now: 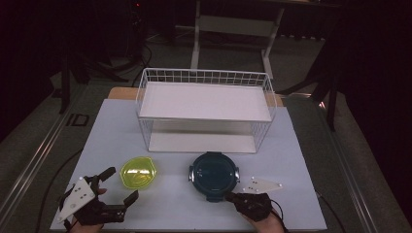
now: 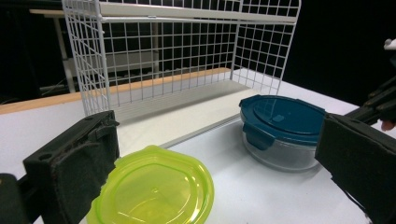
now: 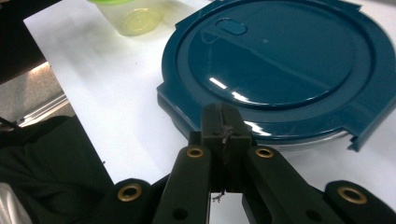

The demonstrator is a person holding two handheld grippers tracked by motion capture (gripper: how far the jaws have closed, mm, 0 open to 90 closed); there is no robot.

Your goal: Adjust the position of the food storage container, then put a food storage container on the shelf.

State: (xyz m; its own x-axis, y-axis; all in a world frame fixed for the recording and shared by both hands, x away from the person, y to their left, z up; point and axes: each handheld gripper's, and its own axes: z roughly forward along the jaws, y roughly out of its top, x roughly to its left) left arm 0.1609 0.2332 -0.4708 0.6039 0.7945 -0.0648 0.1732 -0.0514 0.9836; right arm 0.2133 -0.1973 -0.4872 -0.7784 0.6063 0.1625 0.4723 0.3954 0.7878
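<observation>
A dim room, white worktop (image 1: 301,160). The teal-lidded glass container (image 1: 214,175) sits before the wire rack (image 1: 204,109) — likely heavy, slick, breakable; take its lid rim. Right gripper (image 3: 223,122) fingers closed at that rim, left gripper (image 1: 118,185) fingers spread beside the yellow-green container (image 1: 139,172).

A round clear container with a dark teal lid (image 1: 214,174) stands upright on the white tabletop, at about 5 o'clock from the wire rack's front edge. The lid is shut flat on it, glossy, with clip tabs jutting at its rim and a small oval vent near one edge. At roughly 9 o'clock from it, near but apart, sits a smaller translucent yellow-green container (image 1: 139,172), also upright, its matching lid on top, rounded and slightly lobed in outline.
</observation>
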